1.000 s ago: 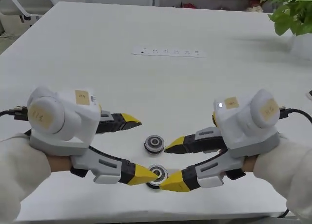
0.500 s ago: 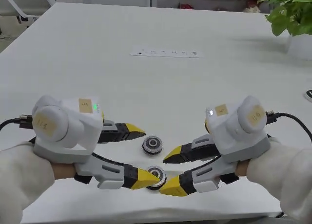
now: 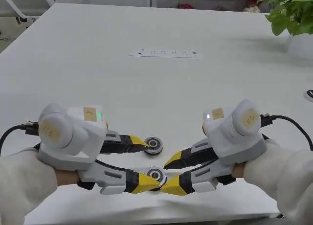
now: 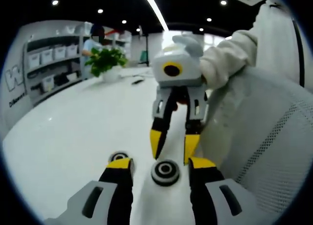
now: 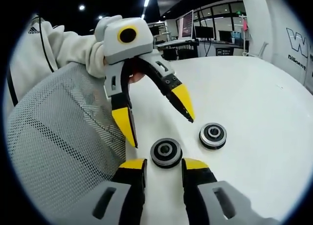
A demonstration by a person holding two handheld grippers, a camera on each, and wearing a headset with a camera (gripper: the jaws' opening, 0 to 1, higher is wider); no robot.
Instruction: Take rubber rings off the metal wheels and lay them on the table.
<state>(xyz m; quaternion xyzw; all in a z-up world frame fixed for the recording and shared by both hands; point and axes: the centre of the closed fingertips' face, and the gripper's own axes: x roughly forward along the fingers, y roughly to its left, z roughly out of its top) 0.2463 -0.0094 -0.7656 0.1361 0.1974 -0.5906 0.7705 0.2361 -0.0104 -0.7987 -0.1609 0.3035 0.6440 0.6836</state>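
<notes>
Two small metal wheels with black rubber rings lie near the table's front edge. In the head view the near wheel (image 3: 156, 175) sits between the yellow tips of both grippers. My left gripper (image 3: 148, 162) is open, its far tip beside the far wheel (image 3: 154, 144). My right gripper (image 3: 167, 175) comes in from the right, open. In the left gripper view the near wheel (image 4: 165, 172) lies just past my left gripper (image 4: 160, 167), with the right gripper (image 4: 172, 147) facing it. The right gripper view has the near wheel (image 5: 166, 152) ahead of my right gripper (image 5: 164, 167) and the far wheel (image 5: 213, 135) beside it.
A white power strip (image 3: 166, 53) lies mid-table and a potted plant (image 3: 288, 10) stands at the back right. The table's front edge (image 3: 146, 216) runs just below the grippers. A mesh chair back (image 5: 63, 137) is close behind the work.
Both grippers have drawn in around the near wheel and their jaws have narrowed somewhat. The left gripper's far tip now reaches the far wheel. The wheels stay in place.
</notes>
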